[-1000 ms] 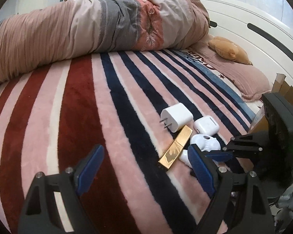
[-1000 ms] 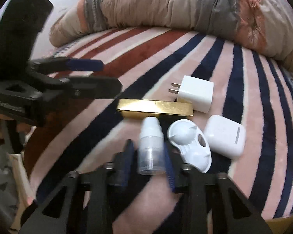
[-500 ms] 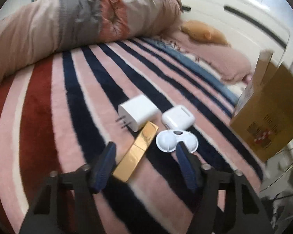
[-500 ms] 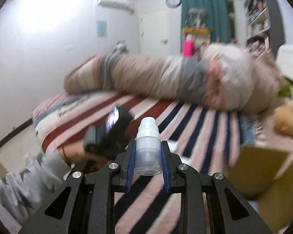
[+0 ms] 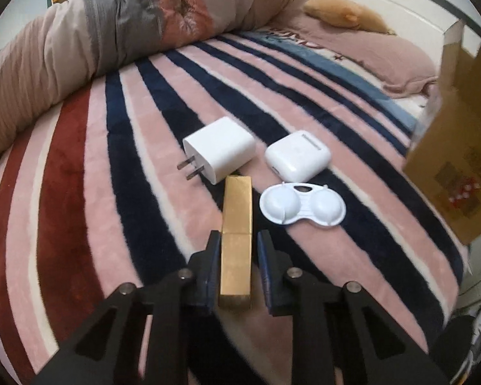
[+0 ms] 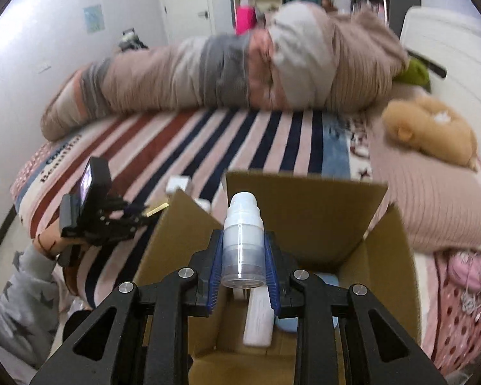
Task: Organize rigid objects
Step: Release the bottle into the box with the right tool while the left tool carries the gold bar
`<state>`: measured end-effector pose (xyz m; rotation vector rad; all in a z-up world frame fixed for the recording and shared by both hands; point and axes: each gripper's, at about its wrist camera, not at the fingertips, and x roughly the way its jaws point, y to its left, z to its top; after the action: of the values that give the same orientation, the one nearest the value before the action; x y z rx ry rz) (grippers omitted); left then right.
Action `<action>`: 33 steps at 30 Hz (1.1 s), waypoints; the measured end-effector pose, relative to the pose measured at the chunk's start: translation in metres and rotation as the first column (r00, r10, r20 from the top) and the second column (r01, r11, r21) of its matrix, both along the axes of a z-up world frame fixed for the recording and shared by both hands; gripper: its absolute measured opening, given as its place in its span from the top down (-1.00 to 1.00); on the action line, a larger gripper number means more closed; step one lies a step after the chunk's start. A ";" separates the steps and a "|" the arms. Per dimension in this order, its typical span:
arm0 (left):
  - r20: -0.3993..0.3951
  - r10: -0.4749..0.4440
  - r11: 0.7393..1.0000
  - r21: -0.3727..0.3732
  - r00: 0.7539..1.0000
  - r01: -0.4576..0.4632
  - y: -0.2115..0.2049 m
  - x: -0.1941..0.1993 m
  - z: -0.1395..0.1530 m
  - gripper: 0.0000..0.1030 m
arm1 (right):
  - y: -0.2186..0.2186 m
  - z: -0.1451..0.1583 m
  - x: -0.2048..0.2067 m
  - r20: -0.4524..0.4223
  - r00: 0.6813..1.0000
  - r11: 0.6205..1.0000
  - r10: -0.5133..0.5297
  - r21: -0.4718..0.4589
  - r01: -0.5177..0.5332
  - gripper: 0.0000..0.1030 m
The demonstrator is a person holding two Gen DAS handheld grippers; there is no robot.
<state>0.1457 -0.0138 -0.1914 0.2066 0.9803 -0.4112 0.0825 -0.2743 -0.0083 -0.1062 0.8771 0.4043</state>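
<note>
In the left wrist view a gold bar-shaped case (image 5: 236,240) lies on the striped blanket between my left gripper's (image 5: 239,243) blue pads, which stand close on each side with small gaps. Beyond lie a white charger plug (image 5: 219,154), a white earbud case (image 5: 297,155) and a white lens case (image 5: 302,207). In the right wrist view my right gripper (image 6: 243,256) is shut on a clear spray bottle (image 6: 243,240) and holds it above an open cardboard box (image 6: 304,199). A white tube (image 6: 258,317) and something blue lie inside the box.
The cardboard box (image 5: 458,160) stands at the bed's right edge. A rolled quilt (image 5: 112,32) lies along the far side. A pink pillow (image 5: 368,54) with a tan plush toy (image 5: 343,12) is by the headboard. My left gripper shows in the right wrist view (image 6: 112,221).
My left gripper moved forward and narrowed around the gold case. My right gripper lifted the spray bottle off the blanket and carried it over the open box.
</note>
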 end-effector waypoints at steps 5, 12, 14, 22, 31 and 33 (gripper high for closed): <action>0.001 0.010 1.000 0.005 1.000 -0.010 -0.002 -0.010 0.009 0.70 | -0.005 -0.003 -0.002 0.015 1.000 1.000 -0.003 0.002 0.003 0.15; 0.094 0.024 1.000 0.018 0.995 -0.026 -0.003 -0.052 0.082 0.70 | 0.005 0.021 -0.036 0.157 0.983 0.992 0.092 0.074 -0.104 0.15; 0.142 0.022 1.000 0.013 0.990 -0.024 -0.007 -0.065 0.118 0.70 | 0.018 0.028 -0.053 0.202 0.966 0.977 0.160 0.109 -0.184 0.14; 0.231 -0.118 0.989 -0.057 0.966 0.134 -0.060 -0.098 0.248 0.70 | 0.085 0.031 -0.106 0.249 0.888 0.884 0.387 0.172 -0.434 0.15; 0.094 -0.304 0.952 0.050 0.948 0.301 -0.170 -0.087 0.235 0.70 | 0.132 -0.056 -0.080 0.126 0.946 0.930 0.300 0.180 -0.319 0.12; 0.056 -0.280 0.959 0.060 0.958 0.277 -0.177 -0.074 0.226 0.70 | 0.128 -0.069 -0.069 0.160 0.962 0.959 0.221 0.143 -0.244 0.12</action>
<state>0.0712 -0.1904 0.0342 0.4057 0.9017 -0.6336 0.0140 -0.1467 -0.0769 -0.0881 0.6889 0.6791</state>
